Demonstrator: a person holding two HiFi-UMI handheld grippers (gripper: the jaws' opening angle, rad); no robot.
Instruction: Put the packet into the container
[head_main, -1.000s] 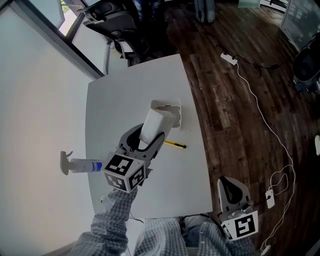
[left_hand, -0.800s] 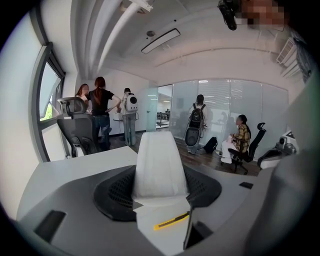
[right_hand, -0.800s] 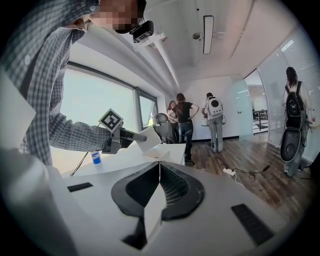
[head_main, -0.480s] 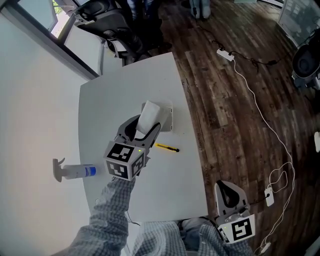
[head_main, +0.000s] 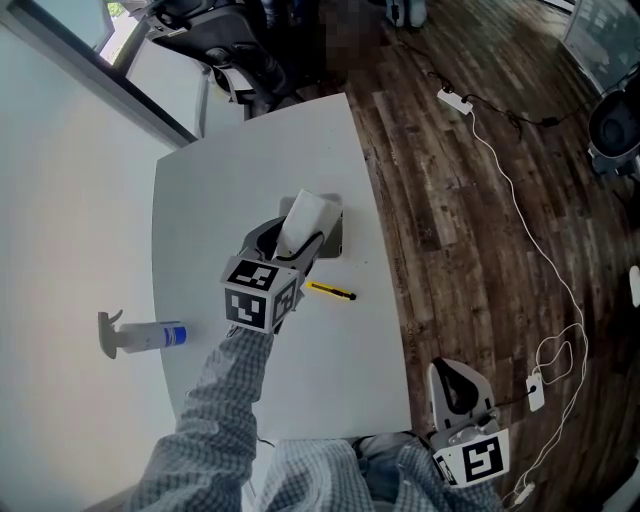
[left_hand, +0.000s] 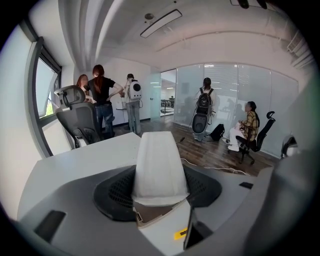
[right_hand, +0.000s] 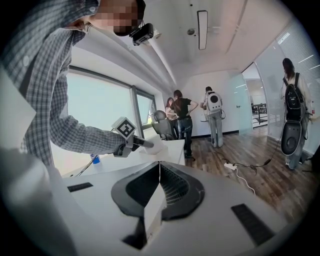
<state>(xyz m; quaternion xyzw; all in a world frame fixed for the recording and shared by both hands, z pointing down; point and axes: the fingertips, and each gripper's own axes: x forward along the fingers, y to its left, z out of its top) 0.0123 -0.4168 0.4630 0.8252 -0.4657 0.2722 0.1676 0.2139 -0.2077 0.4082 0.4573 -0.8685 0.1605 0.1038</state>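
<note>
At the container, left tongs grip the packet, long axis pointing forward; right tongs pinched together.

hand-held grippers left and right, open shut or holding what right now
Left hand-held gripper: shut on the white packet.
Right hand-held gripper: shut, holding nothing.

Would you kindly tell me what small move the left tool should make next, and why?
Probably lower the left tool slightly. It grips the packet, which hangs over the open container but is not yet inside it.
</note>
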